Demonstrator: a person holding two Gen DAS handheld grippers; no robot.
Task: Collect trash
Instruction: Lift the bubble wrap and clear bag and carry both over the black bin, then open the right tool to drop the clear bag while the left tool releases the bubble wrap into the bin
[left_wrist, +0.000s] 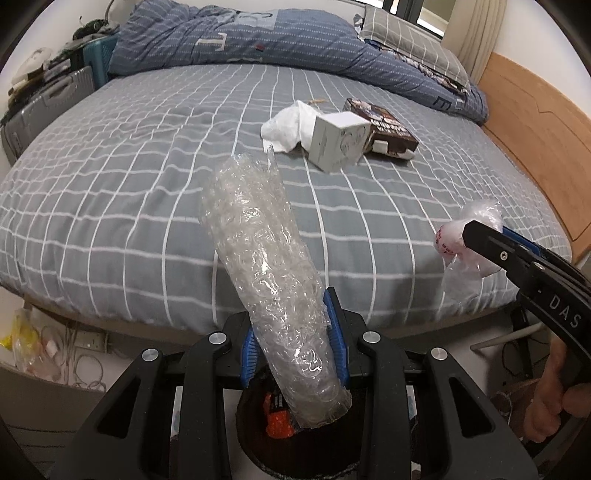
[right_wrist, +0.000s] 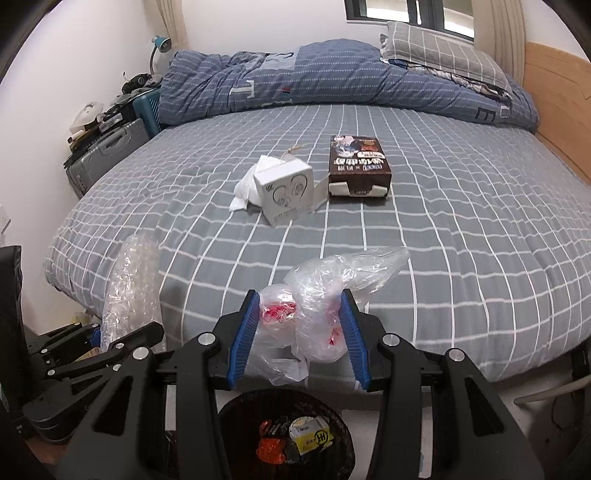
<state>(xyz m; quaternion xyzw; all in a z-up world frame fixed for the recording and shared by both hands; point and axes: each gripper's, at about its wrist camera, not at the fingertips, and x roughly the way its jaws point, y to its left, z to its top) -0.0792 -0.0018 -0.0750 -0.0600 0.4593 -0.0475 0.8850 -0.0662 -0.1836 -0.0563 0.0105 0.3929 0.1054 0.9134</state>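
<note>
My left gripper (left_wrist: 295, 345) is shut on a roll of clear bubble wrap (left_wrist: 258, 266), which stands tilted over the black trash bin (left_wrist: 255, 439) below it. My right gripper (right_wrist: 299, 336) is shut on a crumpled clear plastic bag with red print (right_wrist: 317, 295), held above the same bin (right_wrist: 240, 413), which holds orange and yellow wrappers. On the bed lie a white tissue (left_wrist: 284, 127), a white cube box (left_wrist: 338, 142) and a brown carton (left_wrist: 384, 127). From the right wrist view these are the tissue (right_wrist: 245, 188), box (right_wrist: 284, 194) and carton (right_wrist: 360, 168).
The grey checked bed (left_wrist: 129, 184) fills both views, with a blue duvet (right_wrist: 314, 74) and pillow (right_wrist: 439, 46) at its far side. A grey suitcase (right_wrist: 103, 158) and clutter stand at the left. A wooden headboard (left_wrist: 535, 122) runs along the right. Cables lie under the bed edge.
</note>
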